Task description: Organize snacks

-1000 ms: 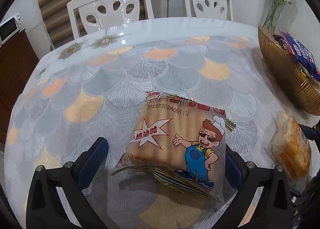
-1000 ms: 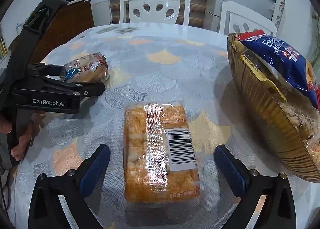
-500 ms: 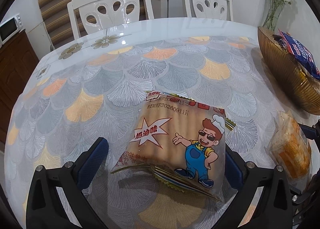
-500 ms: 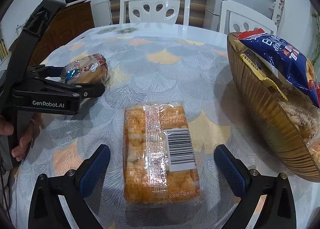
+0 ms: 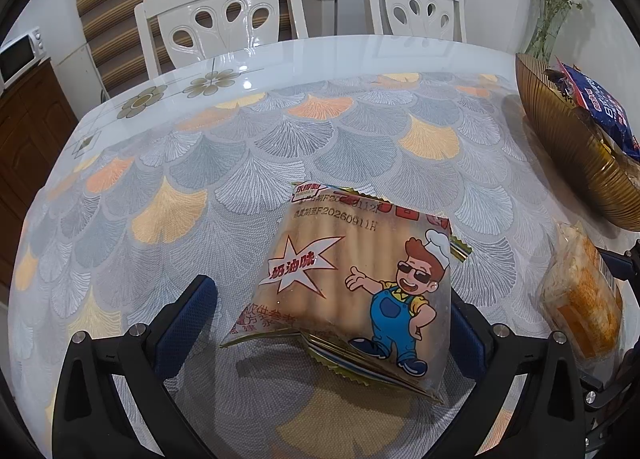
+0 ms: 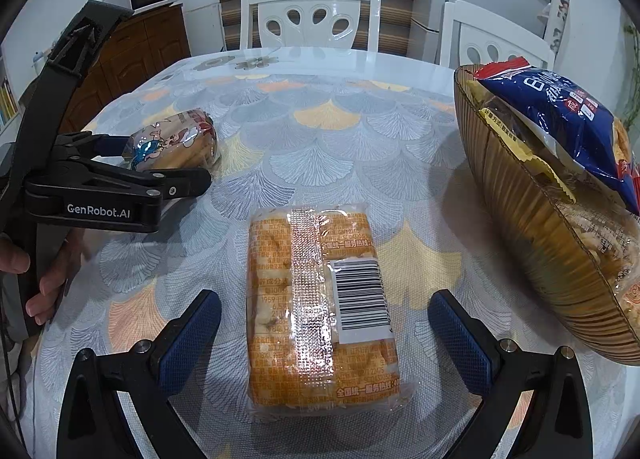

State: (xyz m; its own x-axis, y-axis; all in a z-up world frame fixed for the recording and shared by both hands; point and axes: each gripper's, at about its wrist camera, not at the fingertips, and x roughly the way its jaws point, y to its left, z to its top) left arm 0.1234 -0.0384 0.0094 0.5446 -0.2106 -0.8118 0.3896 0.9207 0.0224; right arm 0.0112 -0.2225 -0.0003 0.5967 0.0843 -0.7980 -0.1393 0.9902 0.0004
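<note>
A clear packet of biscuit sticks [image 5: 360, 279] with a cartoon chef lies on the table between the spread fingers of my left gripper [image 5: 328, 323], which is open. The packet's right edge covers part of the right pad. In the right wrist view the same packet [image 6: 176, 143] sits between the left gripper's [image 6: 168, 161] black fingers. An orange cake packet [image 6: 316, 299], barcode side up, lies flat between the blue pads of my right gripper [image 6: 326, 339], also open and not touching it. That orange packet [image 5: 580, 299] shows at the right edge of the left wrist view.
An amber ribbed bowl [image 6: 540, 239] stands at the right, holding a blue snack bag [image 6: 568, 119] and other packets. The round table wears a fan-patterned cloth [image 5: 240, 163]. Two white chairs [image 5: 224, 19] stand behind it. A hand [image 6: 40, 279] holds the left gripper's handle.
</note>
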